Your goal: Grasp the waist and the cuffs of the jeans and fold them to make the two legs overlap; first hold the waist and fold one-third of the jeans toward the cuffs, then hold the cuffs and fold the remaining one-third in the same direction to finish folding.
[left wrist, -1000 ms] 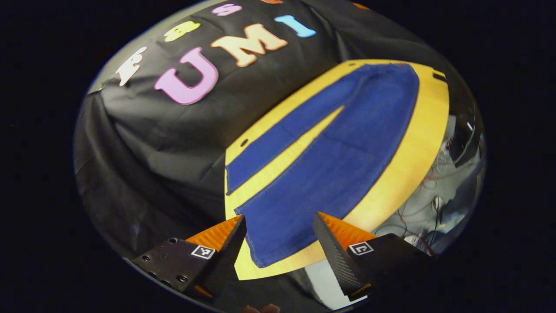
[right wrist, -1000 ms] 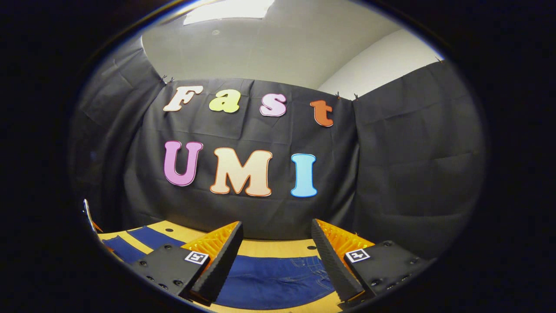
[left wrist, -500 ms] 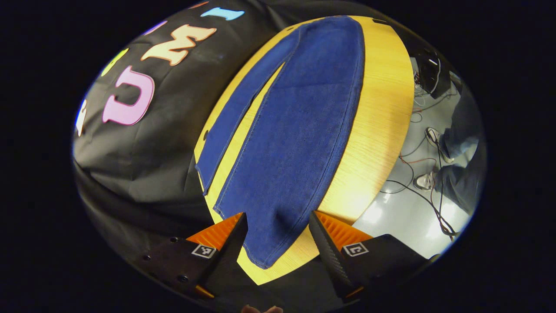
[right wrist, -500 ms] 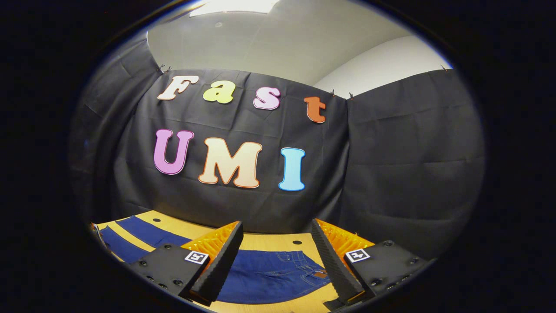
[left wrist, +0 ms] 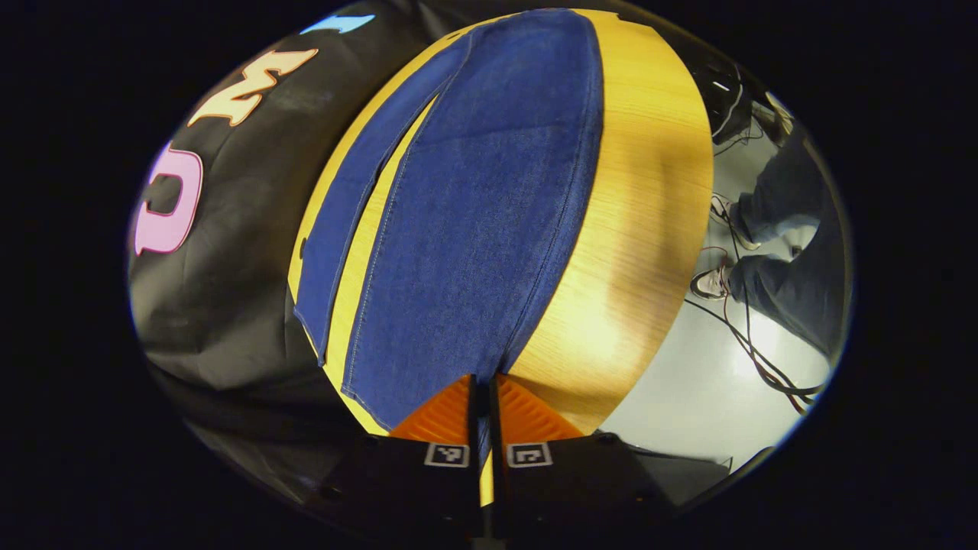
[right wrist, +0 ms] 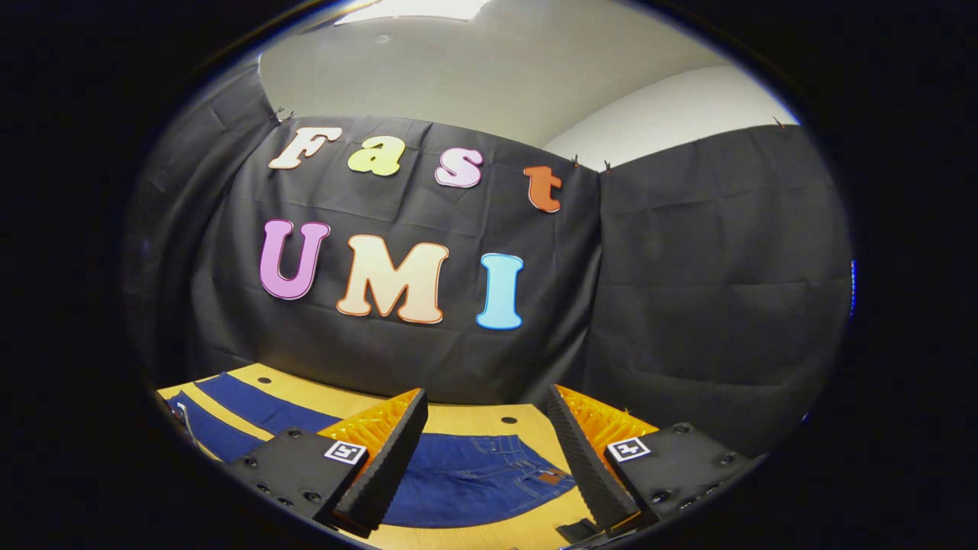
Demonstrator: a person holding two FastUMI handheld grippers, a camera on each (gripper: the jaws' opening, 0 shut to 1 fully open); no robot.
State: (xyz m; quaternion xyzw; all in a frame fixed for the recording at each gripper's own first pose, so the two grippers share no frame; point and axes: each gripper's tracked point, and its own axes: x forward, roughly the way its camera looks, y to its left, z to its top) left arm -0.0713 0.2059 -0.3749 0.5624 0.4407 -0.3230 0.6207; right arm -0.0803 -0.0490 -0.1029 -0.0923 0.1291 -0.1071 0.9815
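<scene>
Blue jeans [left wrist: 474, 214] lie flat on a yellow wooden table [left wrist: 642, 229], with the legs spread in a narrow V. The far leg [left wrist: 336, 221] runs along the table's back edge. My left gripper [left wrist: 483, 383] is shut on the cuff of the near leg, and a strip of denim shows between its closed fingers. In the right gripper view the waist of the jeans [right wrist: 489, 473], with its pockets and a leather patch, lies below my right gripper [right wrist: 486, 397]. That gripper hangs open above the waist and holds nothing.
Black cloth walls [right wrist: 688, 290] stand close behind the table [right wrist: 458, 416]. In the left gripper view a person's legs and shoes [left wrist: 772, 260] are beside the table's near edge, with cables [left wrist: 756, 351] trailing over the pale floor.
My left gripper came down onto the near leg's cuff and shut on it. The right gripper stayed open and tilted slightly, so more of the waist shows.
</scene>
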